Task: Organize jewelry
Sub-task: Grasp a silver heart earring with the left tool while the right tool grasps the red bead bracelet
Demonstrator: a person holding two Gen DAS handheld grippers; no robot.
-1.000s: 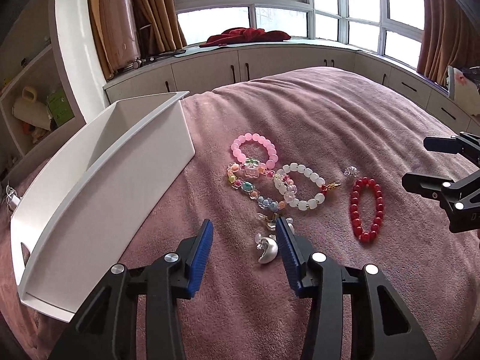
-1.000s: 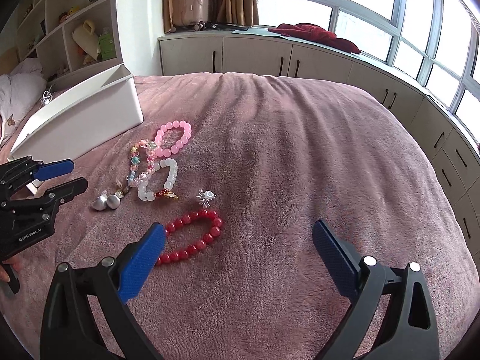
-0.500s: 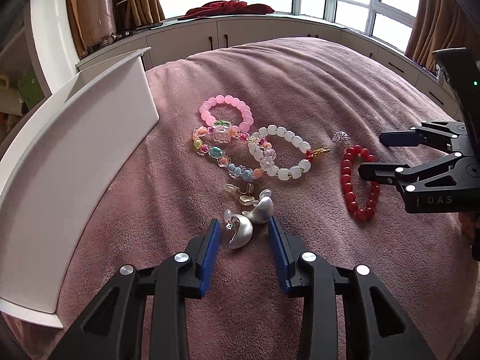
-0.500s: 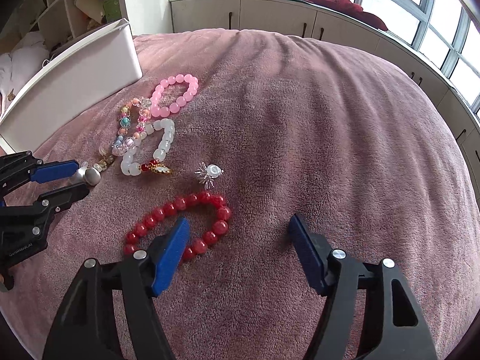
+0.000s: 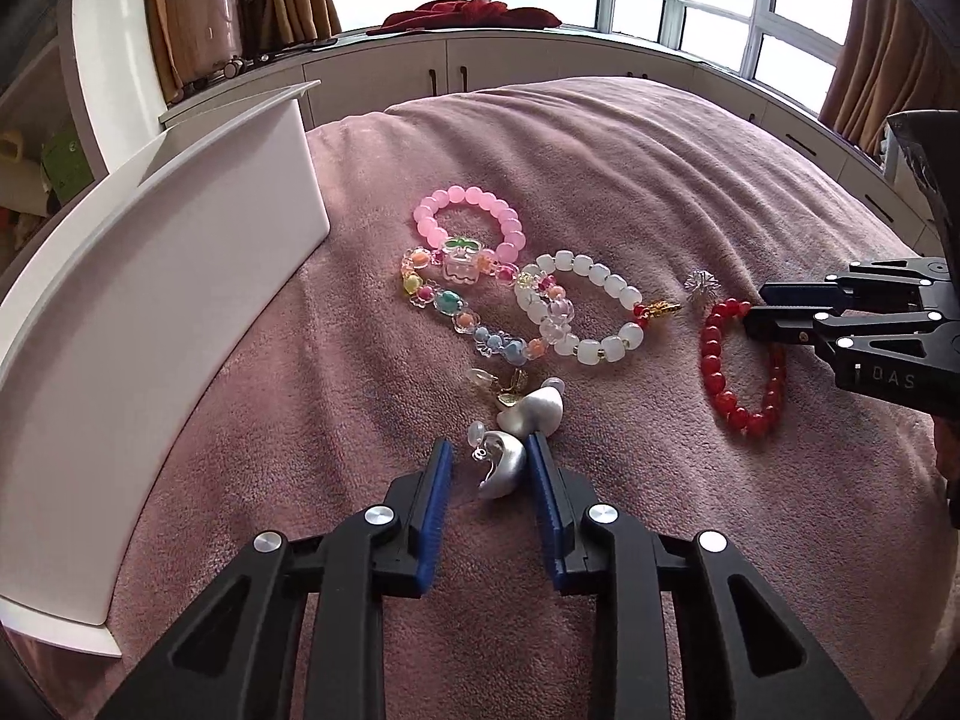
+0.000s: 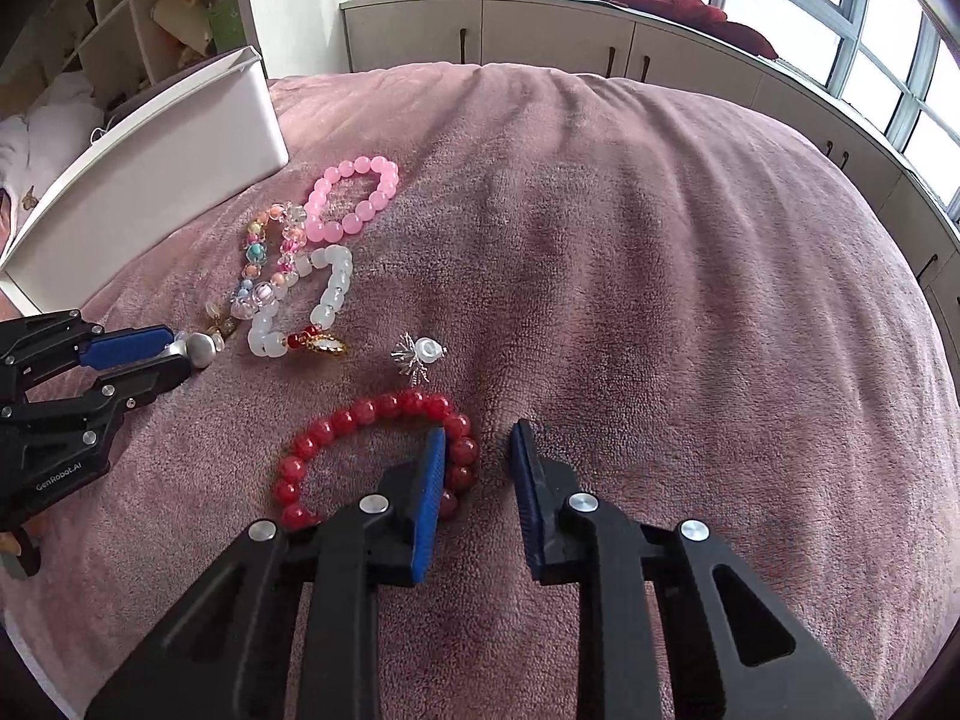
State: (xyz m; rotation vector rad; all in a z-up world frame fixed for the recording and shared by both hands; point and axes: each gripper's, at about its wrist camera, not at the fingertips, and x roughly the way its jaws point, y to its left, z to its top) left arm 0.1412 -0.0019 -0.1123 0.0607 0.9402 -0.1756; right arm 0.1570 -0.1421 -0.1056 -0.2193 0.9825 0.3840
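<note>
Jewelry lies on a pink blanket [image 5: 660,168]. My left gripper [image 5: 489,456] is open, its jaws on either side of a silver earring [image 5: 501,468]; a second silver earring [image 5: 534,411] lies just beyond. My right gripper [image 6: 477,441] is open and straddles the near side of the red bead bracelet [image 6: 360,414], which also shows in the left wrist view [image 5: 714,360]. A pink bracelet [image 5: 468,222], a multicoloured bracelet [image 5: 447,300], a white bead bracelet [image 5: 600,312] and a small silver charm [image 6: 417,354] lie between.
A long white box [image 5: 150,324] stands on the blanket at the left, open at the top. Shelves [image 6: 150,18] stand beyond it. Cabinets [image 6: 540,42] under windows run behind the bed.
Both grippers have moved down and forward and narrowed. The left one now straddles the silver earring; the right one now straddles the red bracelet's near side.
</note>
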